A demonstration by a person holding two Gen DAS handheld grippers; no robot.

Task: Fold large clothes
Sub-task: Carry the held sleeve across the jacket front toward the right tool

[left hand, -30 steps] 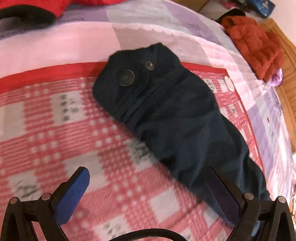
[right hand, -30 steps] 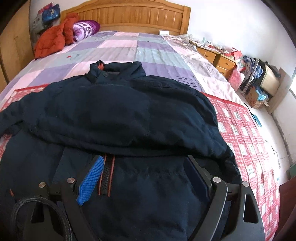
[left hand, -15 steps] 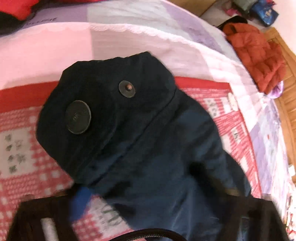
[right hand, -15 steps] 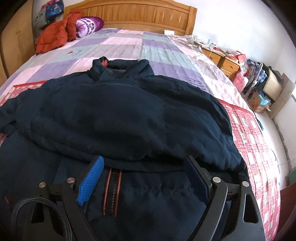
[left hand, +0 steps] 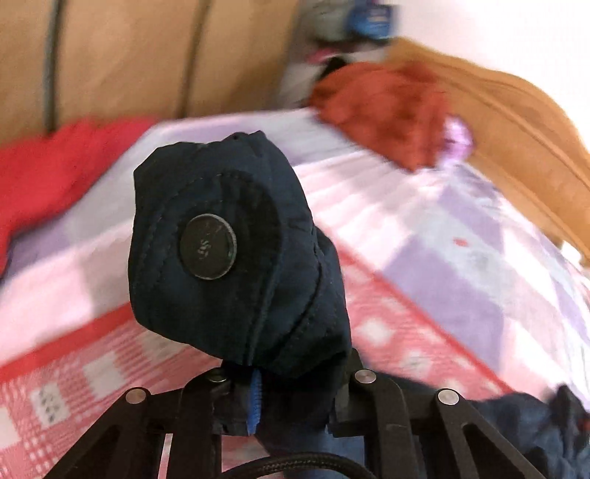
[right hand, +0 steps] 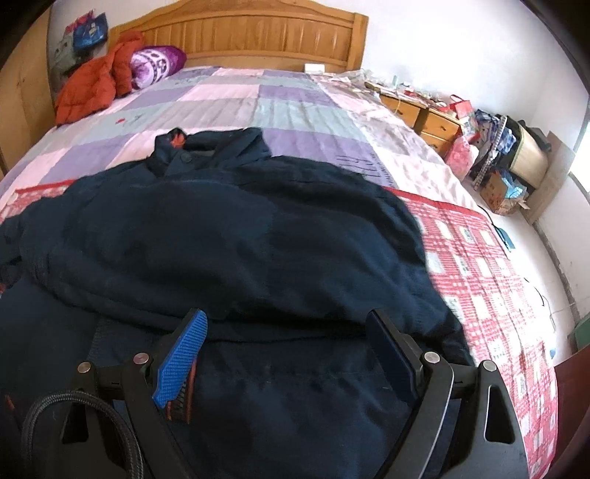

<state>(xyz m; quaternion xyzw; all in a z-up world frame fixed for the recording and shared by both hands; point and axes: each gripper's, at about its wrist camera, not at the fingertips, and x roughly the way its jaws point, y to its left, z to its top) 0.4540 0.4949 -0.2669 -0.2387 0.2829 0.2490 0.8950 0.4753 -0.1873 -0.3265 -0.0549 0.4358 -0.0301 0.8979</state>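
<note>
Navy sleeve cuff (left hand: pixel 228 250) with its round snap button (left hand: pixel 207 247) is filling the left wrist view, standing up toward twelve o'clock while the left gripper (left hand: pixel 280 398) is clenching it above the blurred quilt (left hand: pixel 461 258). Across the right wrist view, the navy jacket (right hand: pixel 228 250) is lying spread on the bed, collar at eleven o'clock, while the right gripper (right hand: pixel 287 353) is hovering over it at six o'clock with fingers parted, grasping nothing.

Left wrist view: very close on lifted sleeve cuff (left hand: pixel 236 254), facing headboard corner. Right wrist view: low over jacket (right hand: pixel 236 250), facing headboard (right hand: pixel 250 33). Shared: orange coat (left hand: pixel 383 110), bed.
</note>
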